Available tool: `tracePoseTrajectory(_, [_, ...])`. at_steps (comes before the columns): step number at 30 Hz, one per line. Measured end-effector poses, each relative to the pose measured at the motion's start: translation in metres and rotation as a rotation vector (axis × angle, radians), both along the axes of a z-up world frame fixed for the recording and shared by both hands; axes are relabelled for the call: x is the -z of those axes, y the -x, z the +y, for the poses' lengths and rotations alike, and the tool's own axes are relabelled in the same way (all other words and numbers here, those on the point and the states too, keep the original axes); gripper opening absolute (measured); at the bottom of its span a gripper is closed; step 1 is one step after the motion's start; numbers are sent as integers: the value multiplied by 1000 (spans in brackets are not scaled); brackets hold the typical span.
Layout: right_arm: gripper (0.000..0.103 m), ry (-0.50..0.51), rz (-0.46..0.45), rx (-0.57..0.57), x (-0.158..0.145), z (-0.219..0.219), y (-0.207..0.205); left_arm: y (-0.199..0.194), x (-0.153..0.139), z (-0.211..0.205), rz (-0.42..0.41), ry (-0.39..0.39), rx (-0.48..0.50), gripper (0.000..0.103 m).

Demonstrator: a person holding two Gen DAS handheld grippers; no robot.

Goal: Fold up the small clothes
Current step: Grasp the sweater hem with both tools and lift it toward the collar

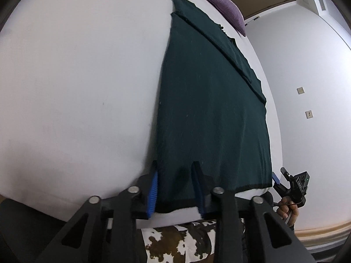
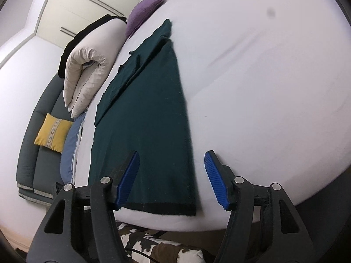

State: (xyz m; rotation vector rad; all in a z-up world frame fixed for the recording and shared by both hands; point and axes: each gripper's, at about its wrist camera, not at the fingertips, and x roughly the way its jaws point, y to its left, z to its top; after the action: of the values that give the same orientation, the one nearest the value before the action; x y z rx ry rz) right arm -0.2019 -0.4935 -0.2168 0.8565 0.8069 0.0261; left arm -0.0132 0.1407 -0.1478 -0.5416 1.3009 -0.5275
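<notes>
A dark green knit garment lies flat on the white bed, sleeves folded in, its black hem at the near edge. It also shows in the right wrist view. My left gripper stands at the hem's left corner, its blue-padded jaws partly closed with the fabric between them. My right gripper is wide open over the hem's right corner, its left finger above the cloth and its right finger over bare sheet. The right gripper also shows in the left wrist view, apart from the hem's corner.
The white bed fills both views. A purple cushion and a folded beige duvet lie at its far side. A grey sofa with a yellow cushion stands to the left. A cowhide rug lies below the bed's near edge.
</notes>
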Motion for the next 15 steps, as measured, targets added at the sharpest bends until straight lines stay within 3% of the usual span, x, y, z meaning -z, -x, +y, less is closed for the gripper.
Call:
tracePoseTrajectory(4, [60,-21,13,6,1,-10,8,-1,2,2,7,8,-5,22])
tracePoseTrajectory(9, [59,-48,41,16,6,-18,21,-6,5,-2,7,-10,-17,9])
tracePoseTrajectory(15, [55,-71,87,19,9,-23,28,-7,4,-6,-8,-28,-13,7])
